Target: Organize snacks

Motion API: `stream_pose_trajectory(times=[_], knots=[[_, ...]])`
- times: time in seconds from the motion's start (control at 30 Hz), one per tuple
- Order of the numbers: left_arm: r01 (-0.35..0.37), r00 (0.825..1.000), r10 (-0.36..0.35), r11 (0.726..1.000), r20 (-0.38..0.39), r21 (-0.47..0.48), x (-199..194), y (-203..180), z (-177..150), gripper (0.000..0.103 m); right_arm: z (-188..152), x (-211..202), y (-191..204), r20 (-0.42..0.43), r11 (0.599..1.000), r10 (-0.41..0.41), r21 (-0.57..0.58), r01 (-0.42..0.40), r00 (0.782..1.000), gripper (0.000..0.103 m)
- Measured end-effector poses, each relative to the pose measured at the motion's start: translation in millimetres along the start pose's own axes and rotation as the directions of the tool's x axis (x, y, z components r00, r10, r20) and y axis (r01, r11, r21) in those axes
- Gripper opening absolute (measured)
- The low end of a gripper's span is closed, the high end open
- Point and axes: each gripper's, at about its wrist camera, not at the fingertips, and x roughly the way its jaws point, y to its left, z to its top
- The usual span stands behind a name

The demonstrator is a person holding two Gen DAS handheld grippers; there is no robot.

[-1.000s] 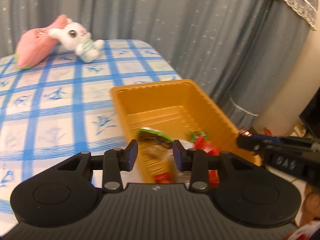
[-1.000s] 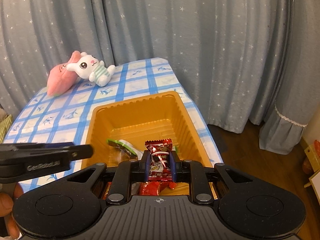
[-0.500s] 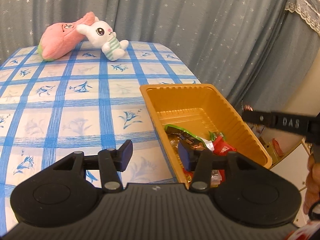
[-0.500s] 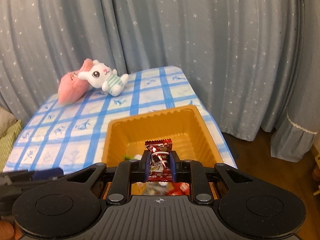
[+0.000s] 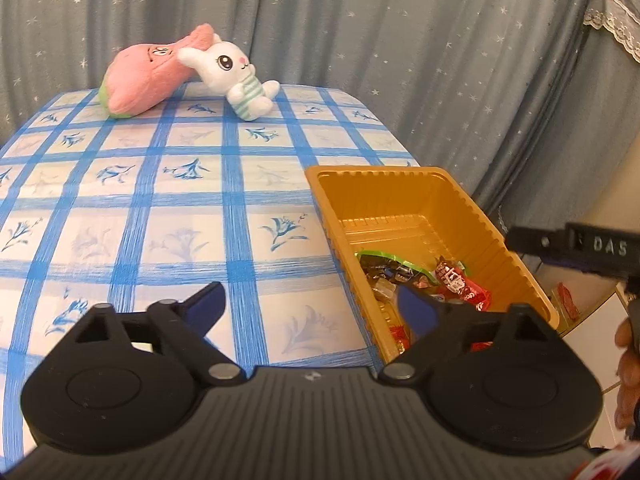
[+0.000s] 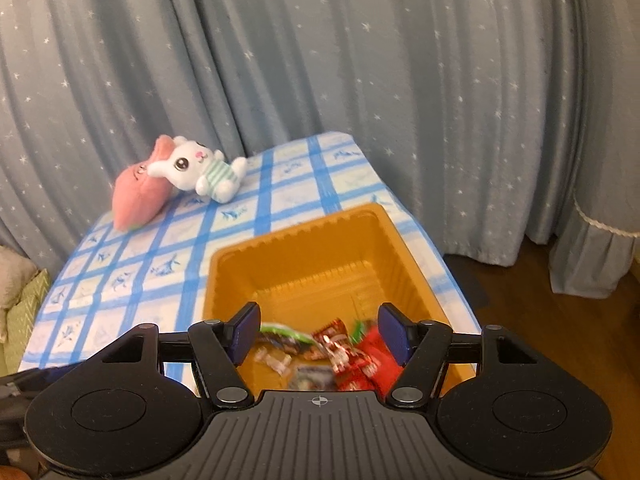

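The right gripper (image 6: 318,334) has just been opening: its blue-padded fingers (image 6: 244,330) stand apart over the near end of the tray (image 6: 404,256), and nothing is pinched between them. Below the gap lies a red wrapper (image 6: 340,354) on the heap of snacks (image 6: 312,354); it is blurred, so whether it has settled I cannot tell.

The left gripper (image 5: 310,312) has also just been opening and is spread wide, empty. One finger (image 5: 206,306) hangs over the bare cloth; the other sits in front of the tray's near corner.

The snacks look like small sealed packets: light, crinkly and slick, soft enough to crush if squeezed hard. A flat pinch across the middle of a packet, or on a crimped end seam, should hold best; the foil may slide out of a loose grip. The green-rimmed pack (image 5: 390,266) is wider and would likely want a grip across its narrow side.

The tray is thin ribbed plastic, probably light and flexible, so a push on its wall could shift it. It stands at the desk's (image 5: 160,216) near right corner, close to the edge. Every snack in view lies in its near half; the far half is bare.

Two plush toys (image 5: 192,74) lie at the far end, well apart.
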Motion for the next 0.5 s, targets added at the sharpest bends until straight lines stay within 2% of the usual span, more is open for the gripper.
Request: stream_pose_trajectory(times=[0.27, 0.5], knots=[[-0.004, 1.0, 0.004, 1.0, 0.001, -0.006, -19, 4, -5, 0.101, -16, -21, -3, -0.027, 0.999, -0.02, 0.031, 0.021, 0.999, 0.079], [-0.031, 0.999, 0.031, 0.999, 0.033, -0.014, -48, 5, -12, 0.103, -28, -45, 2, -0.05, 0.999, -0.03, 0.027, 0.032, 0.998, 0.082]])
